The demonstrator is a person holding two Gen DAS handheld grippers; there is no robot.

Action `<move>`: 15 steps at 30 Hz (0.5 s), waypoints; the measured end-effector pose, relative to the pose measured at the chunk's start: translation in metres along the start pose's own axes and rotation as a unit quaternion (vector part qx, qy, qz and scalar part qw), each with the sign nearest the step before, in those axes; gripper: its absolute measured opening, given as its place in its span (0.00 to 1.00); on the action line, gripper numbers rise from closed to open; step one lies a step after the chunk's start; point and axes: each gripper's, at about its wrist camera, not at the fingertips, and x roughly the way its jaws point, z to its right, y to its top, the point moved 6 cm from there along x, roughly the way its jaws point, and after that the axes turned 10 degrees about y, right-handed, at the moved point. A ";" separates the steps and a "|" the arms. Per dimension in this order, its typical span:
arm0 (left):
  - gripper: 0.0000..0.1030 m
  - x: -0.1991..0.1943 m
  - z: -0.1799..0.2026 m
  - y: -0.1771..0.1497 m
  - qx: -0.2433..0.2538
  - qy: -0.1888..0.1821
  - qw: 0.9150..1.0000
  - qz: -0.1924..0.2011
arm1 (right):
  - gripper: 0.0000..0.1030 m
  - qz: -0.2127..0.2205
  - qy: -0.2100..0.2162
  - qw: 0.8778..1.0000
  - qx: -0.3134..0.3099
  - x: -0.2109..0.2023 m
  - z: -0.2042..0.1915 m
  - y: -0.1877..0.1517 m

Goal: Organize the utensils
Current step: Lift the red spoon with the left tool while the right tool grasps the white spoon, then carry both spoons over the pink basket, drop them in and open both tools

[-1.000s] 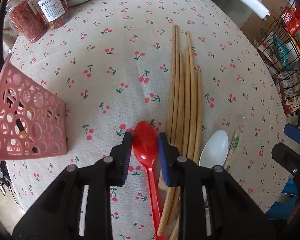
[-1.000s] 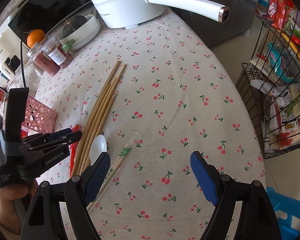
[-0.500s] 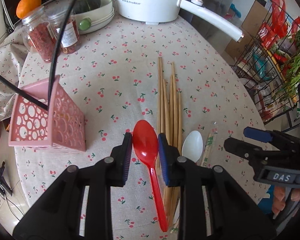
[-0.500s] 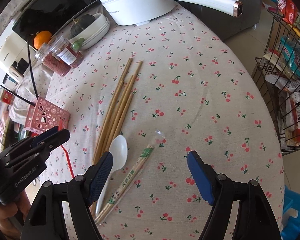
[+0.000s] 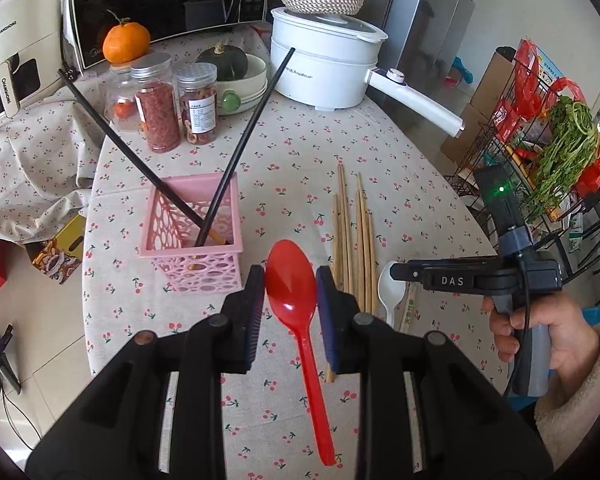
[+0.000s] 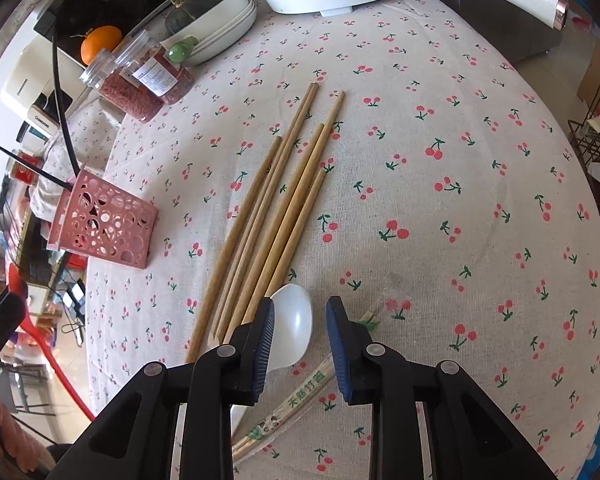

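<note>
Clamping the bowl of a red spoon point(image 5: 291, 280) between its pads, the left gripper point(image 5: 291, 288) holds it raised above the counter point(image 5: 400, 184), handle hanging back, just right of the pink basket point(image 5: 192, 248). The right gripper point(image 6: 298, 334) sits low over the white spoon point(image 6: 296, 324), fingers parted either side of its bowl, gripping nothing. Wooden chopsticks point(image 6: 276, 216) lie beside it.

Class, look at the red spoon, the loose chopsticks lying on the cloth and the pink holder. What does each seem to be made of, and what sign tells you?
Red spoon: probably plastic; uniform glossy red with a soft sheen.
Loose chopsticks: likely bamboo or wood; matte tan, plain, unpainted.
Pink holder: apparently moulded plastic; even pink colour, thin walls pierced with round holes.
</note>
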 end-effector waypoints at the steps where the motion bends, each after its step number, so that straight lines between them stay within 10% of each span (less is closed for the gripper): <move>1: 0.27 -0.001 -0.003 0.000 -0.001 0.000 1.000 0.001 | 0.22 -0.004 0.000 1.000 0.001 0.003 0.002 0.000; 15: 0.27 -0.040 -0.038 0.017 -0.053 -0.002 0.996 0.066 | 0.04 0.025 0.029 0.998 -0.048 -0.016 -0.030 0.004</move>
